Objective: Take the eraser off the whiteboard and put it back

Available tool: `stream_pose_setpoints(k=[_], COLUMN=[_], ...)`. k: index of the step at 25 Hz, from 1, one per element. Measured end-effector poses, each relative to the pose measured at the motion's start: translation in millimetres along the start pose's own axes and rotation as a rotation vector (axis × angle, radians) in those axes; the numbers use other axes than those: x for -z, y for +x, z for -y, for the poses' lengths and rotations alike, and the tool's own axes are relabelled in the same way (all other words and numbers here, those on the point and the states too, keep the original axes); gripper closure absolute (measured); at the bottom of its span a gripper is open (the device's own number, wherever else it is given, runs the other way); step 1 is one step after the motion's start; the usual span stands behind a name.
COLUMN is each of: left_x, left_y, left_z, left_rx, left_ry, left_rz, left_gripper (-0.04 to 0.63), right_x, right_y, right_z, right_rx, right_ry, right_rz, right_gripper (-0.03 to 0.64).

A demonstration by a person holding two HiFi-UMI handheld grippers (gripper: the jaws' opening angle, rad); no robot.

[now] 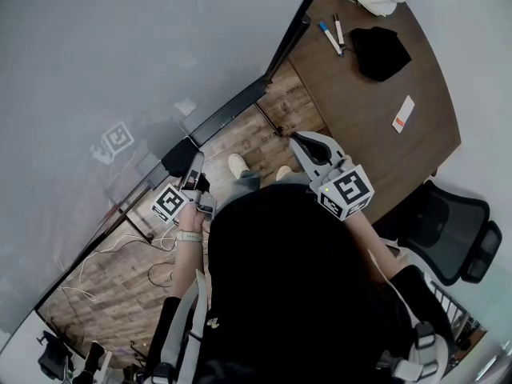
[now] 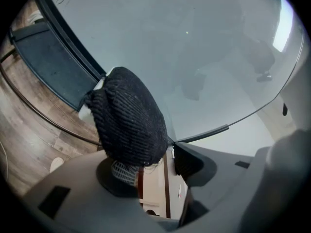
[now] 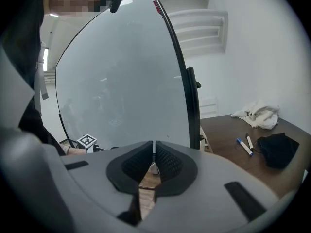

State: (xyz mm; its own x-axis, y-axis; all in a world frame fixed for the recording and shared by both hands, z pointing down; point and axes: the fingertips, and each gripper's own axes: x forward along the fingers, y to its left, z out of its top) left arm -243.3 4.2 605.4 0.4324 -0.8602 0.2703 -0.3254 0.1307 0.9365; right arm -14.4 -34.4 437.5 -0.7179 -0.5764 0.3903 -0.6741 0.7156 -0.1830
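We hold our left gripper (image 2: 160,161) with jaws parted – the rounded, black, rib-knit eraser (image 2: 127,118) sits by one pad, clear of the other, at the glossy whiteboard's (image 2: 194,47) lower edge – while our right gripper (image 3: 153,154) is closed, pad to ridged pad, on nothing.

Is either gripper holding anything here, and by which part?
Nothing is held. The left gripper has jaws apart, the black knit-covered eraser at one pad only; the right gripper is shut and empty.

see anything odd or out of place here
Nothing spilled or broken. The eraser sits askew at the whiteboard's edge, white base showing under its black cover. Cables lie loose on the floor.
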Motion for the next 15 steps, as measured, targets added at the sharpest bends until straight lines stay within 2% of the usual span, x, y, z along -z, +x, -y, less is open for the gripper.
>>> stream_pose_setpoints(k=[2, 8, 12, 15], left_x=[-1, -7, -13, -16], left_y=[3, 2, 2, 6], left_z=[1, -12, -18, -21], left_rx=[0.019, -0.010, -0.018, 0.005], left_ry=[-0.018, -0.068, -0.069, -0.106], left_rz=[-0.001, 0.013, 0.024, 0.034], left_gripper=[0.390, 0.385, 0.374, 0.368], right_x=[-1, 2, 1, 3], right_y=[0, 1, -1, -1], right_z=[1, 1, -2, -1], right_rx=[0.009, 0.027, 0.033, 0.034], right_ry=[0.004, 0.010, 0.012, 0.011], right_rz=[-0.001, -0.001, 0.000, 0.003], right_gripper=[0.589, 0.589, 0.589, 0.589])
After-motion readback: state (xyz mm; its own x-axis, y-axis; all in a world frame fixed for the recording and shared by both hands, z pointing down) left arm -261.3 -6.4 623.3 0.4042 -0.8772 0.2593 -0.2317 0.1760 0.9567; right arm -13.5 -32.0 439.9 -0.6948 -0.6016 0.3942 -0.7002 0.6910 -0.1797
